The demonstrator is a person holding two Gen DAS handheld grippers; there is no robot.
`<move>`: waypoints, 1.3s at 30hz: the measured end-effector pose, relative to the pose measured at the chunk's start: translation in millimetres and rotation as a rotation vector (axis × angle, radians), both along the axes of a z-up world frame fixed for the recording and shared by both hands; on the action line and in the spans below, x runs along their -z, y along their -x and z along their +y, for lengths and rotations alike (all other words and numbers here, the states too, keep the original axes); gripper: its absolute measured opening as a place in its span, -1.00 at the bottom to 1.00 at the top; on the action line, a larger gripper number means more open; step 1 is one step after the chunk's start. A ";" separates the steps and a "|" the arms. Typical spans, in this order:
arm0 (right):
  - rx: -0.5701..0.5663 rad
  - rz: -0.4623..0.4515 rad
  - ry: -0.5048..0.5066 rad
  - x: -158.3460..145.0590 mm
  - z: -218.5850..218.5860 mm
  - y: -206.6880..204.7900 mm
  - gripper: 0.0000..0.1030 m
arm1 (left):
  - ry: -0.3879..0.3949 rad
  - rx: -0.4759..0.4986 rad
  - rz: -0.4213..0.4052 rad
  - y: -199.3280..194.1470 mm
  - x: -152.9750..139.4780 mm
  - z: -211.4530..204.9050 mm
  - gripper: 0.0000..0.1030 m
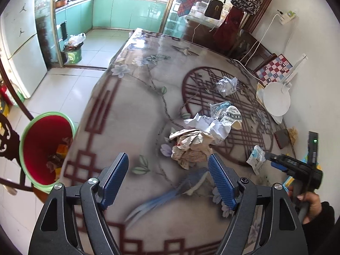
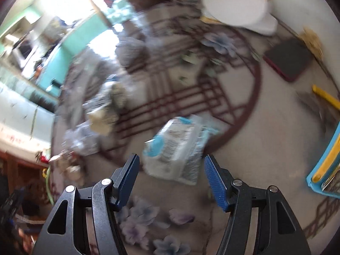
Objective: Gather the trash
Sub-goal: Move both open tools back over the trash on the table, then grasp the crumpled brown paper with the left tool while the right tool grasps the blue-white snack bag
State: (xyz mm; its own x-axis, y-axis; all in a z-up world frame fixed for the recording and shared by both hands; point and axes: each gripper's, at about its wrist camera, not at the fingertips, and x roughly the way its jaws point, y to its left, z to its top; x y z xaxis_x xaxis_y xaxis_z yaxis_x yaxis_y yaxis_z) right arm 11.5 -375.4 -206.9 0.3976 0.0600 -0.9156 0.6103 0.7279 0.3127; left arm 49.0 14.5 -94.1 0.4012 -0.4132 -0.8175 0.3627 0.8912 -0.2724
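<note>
glossy tablecloth [image 1: 131,110], crumpled paper [image 1: 191,146]

The left wrist view looks steeply down over the surface [image 1: 131,106] toward the kitchen at 12 o'clock. The right wrist view, blurred, sits closer. Both share the blue-white wrapper [image 1: 257,158] [image 2: 178,146] and white disc [image 1: 276,99] [image 2: 235,2].

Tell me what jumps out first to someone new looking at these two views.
The litter heaped mid-table: a crumpled brown paper wad just beyond the open left gripper, with white crumpled paper behind it. Next, the red bin with a green rim off the table's left edge, trash already inside. In the blurred right wrist view, a blue-and-white wrapper lies just ahead of the open right gripper.
</note>
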 end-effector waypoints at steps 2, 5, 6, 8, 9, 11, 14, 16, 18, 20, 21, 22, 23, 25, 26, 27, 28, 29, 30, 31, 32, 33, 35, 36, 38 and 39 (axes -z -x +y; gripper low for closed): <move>0.029 0.027 -0.007 12.4 -9.5 -6.3 0.22 | -0.008 -0.006 -0.002 -0.1 -1.3 -7.3 0.50; 0.001 0.037 -0.002 21.8 -8.1 -20.1 0.22 | -0.015 -0.015 -0.006 -3.6 -2.8 -19.0 0.51; -0.011 0.049 0.002 24.4 -4.2 -23.7 0.22 | -0.017 -0.016 -0.008 -5.6 -2.1 -23.9 0.55; -0.021 0.062 -0.024 32.2 -4.0 -29.4 0.22 | -0.030 -0.013 -0.012 -12.1 1.5 -35.6 0.57; -0.022 0.067 -0.035 34.7 -1.4 -31.5 0.24 | -0.041 -0.009 -0.013 -15.1 5.1 -41.5 0.57; -0.035 0.053 -0.030 34.6 -1.2 -34.7 0.24 | -0.063 0.005 -0.011 -19.5 13.4 -53.0 0.57; -0.077 0.042 -0.037 36.5 1.9 -35.7 0.21 | -0.084 0.037 0.012 -23.5 29.0 -69.3 0.57; -0.109 0.043 -0.021 35.9 3.0 -36.0 -0.19 | -0.107 0.061 0.018 -24.8 40.1 -81.4 0.57; -0.131 0.036 -0.043 38.2 7.0 -36.9 -0.44 | -0.136 0.074 0.024 -27.2 49.4 -93.3 0.57; -0.159 0.041 -0.029 37.9 10.8 -37.8 -0.51 | -0.141 0.082 0.038 -30.9 57.9 -102.2 0.57; -0.168 0.040 -0.025 37.5 17.1 -41.3 -0.55 | -0.149 0.086 0.046 -32.9 62.5 -106.5 0.57; -0.174 0.036 -0.016 35.2 18.6 -41.6 -0.58 | -0.163 0.090 0.056 -34.9 67.3 -110.4 0.56; -0.184 0.033 0.003 32.2 20.7 -44.4 -0.58 | -0.177 0.092 0.065 -36.9 71.9 -113.4 0.53; -0.207 0.019 0.048 20.4 26.8 -46.3 -0.59 | -0.199 0.091 0.094 -39.6 81.2 -116.9 0.22; -0.216 0.010 0.069 14.2 28.7 -46.7 -0.59 | -0.204 0.088 0.108 -40.2 84.8 -116.7 0.16; -0.226 -0.001 0.092 6.2 31.4 -46.8 -0.59 | -0.214 0.081 0.111 -40.4 87.2 -116.3 0.14; -0.234 -0.012 0.108 -1.3 33.7 -47.2 -0.59 | -0.217 0.078 0.110 -40.1 88.4 -115.8 0.09; -0.243 -0.025 0.126 -9.2 37.1 -47.8 -0.59 | -0.224 0.078 0.109 -39.9 89.8 -114.8 0.05; -0.252 -0.035 0.140 -16.4 39.6 -45.6 -0.59 | -0.235 0.076 0.104 -39.6 89.8 -114.1 -0.05; -0.262 -0.048 0.156 -24.1 43.9 -45.5 -0.59 | -0.238 0.076 0.101 -39.8 89.7 -113.3 -0.11; -0.270 -0.059 0.165 -30.5 47.5 -45.9 -0.59 | -0.234 0.072 0.102 -39.7 88.8 -111.8 -0.14; -0.276 -0.070 0.172 -36.2 50.6 -46.5 -0.59 | -0.229 0.066 0.101 -39.3 87.0 -109.9 -0.18; -0.291 -0.096 0.179 -48.9 57.5 -47.0 -0.59 | -0.218 0.055 0.091 -38.3 82.1 -105.1 -0.22; -0.297 -0.106 0.180 -54.8 58.3 -48.7 -0.59 | -0.211 0.049 0.088 -37.9 79.6 -103.7 -0.23; -0.309 -0.132 0.188 -67.0 65.3 -51.0 -0.59 | -0.189 0.033 0.075 -35.8 70.7 -96.6 -0.23; -0.314 -0.143 0.192 -71.1 67.1 -53.7 -0.59 | -0.174 0.022 0.065 -33.9 64.4 -91.7 -0.23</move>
